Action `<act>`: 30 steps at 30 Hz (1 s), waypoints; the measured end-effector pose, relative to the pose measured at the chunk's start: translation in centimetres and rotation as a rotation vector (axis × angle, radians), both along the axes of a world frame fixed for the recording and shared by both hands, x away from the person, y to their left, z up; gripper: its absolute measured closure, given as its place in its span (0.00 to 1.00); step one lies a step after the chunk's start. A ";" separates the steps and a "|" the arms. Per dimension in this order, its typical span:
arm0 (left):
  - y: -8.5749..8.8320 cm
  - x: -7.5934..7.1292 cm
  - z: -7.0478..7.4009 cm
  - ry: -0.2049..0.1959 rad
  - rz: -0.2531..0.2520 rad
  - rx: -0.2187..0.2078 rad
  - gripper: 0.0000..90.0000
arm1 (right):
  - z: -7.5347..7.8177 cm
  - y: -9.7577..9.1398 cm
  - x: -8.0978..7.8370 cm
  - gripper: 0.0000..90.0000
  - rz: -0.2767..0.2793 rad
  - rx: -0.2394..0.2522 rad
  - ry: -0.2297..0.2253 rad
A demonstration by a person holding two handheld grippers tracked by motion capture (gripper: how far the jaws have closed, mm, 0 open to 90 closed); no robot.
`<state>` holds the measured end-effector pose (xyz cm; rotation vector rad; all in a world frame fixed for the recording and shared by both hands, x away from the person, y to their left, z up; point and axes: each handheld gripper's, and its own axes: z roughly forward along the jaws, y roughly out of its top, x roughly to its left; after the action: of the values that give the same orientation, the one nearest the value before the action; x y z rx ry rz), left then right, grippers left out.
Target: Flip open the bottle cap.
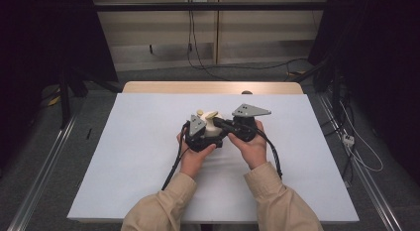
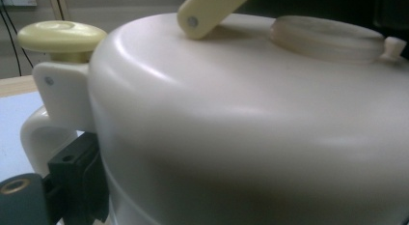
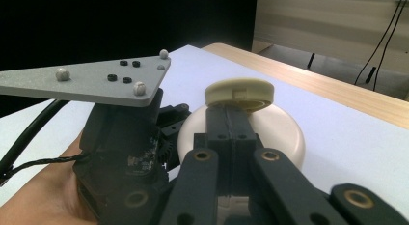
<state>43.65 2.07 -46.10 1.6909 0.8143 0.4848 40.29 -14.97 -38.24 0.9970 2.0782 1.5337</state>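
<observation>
Centrally on the white-covered bench (image 1: 124, 156), a person holds two grippers against a small cream pot (image 1: 214, 127) with a rounded lid. The right gripper (image 3: 232, 119) has its fingers (image 3: 218, 122) pressed flat together, no gap between them, and their tips sit right under the pale yellow disc knob (image 3: 239, 92) on top of the lid; whether anything thin is pinched between them cannot be told. Beyond those fingers the pot's cream dome spreads to both sides and rests on the white sheet.

The left gripper (image 1: 198, 134) sits just beside the pot on its other side, with its grey three-cornered plate (image 3: 89, 80) above the body. In the left gripper view one black finger (image 2: 77, 179) lies close under the pot's curved side handle (image 2: 41, 133), at the pot's wall; the other finger is hidden, so how wide this pair stands cannot be told. Above that finger a yellow mushroom-shaped knob (image 2: 61, 36) stands over the handle mount, and a yellow strap (image 2: 207, 12) is pinned to the lid.
</observation>
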 end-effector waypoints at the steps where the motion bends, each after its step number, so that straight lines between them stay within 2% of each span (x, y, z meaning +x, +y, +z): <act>1: 0.0 0.0 0.0 0.000 -0.001 0.001 0.07 | 0.0 0.0 0.0 1.00 0.000 -0.001 -0.002; 30: 0.0 0.0 0.0 -0.001 0.000 0.004 0.07 | 0.3 0.9 0.7 1.00 0.012 0.013 -0.015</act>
<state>43.66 2.09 -46.10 1.6943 0.8132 0.4879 40.99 -14.08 -37.93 0.9761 2.0702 1.5585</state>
